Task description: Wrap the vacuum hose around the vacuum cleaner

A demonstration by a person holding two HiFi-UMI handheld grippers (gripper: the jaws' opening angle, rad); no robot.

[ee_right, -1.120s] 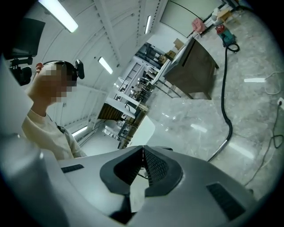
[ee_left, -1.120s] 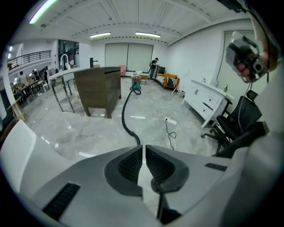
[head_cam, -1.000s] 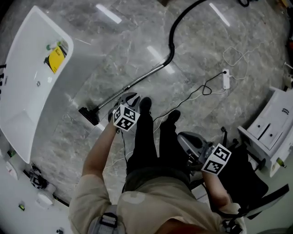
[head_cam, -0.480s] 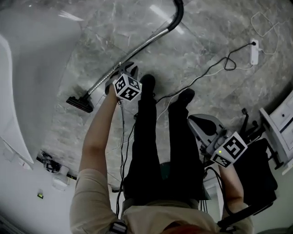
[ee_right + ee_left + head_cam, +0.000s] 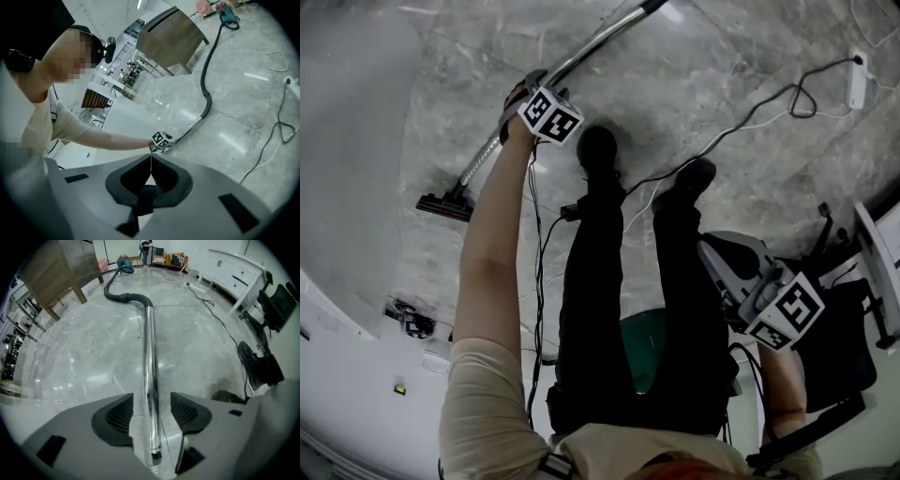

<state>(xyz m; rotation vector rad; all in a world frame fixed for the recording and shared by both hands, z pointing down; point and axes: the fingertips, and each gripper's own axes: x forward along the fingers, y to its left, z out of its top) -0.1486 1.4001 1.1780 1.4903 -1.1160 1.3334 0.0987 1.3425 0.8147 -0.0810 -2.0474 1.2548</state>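
The vacuum's chrome wand (image 5: 572, 64) lies slanted on the marble floor and ends in a black floor head (image 5: 442, 204). My left gripper (image 5: 517, 101) points straight down over the wand. In the left gripper view the wand (image 5: 150, 348) runs between the jaws of the left gripper (image 5: 152, 412); they have just been opening and the pads stand clear of it. A black hose (image 5: 123, 296) leads from the wand to the teal vacuum cleaner (image 5: 124, 262) far off. My right gripper (image 5: 151, 169) is shut on nothing and hangs by my right leg (image 5: 717, 255).
My shoes (image 5: 598, 148) stand just beside the wand. A white cable with a power strip (image 5: 858, 69) snakes across the floor on the right. A black chair (image 5: 834, 361) is at the right, a wooden cabinet (image 5: 56, 273) and white cupboards (image 5: 234, 268) farther off.
Both grippers have sunk toward the floor. The left one has come down over the chrome wand, and the right one has dropped lower beside the right leg.
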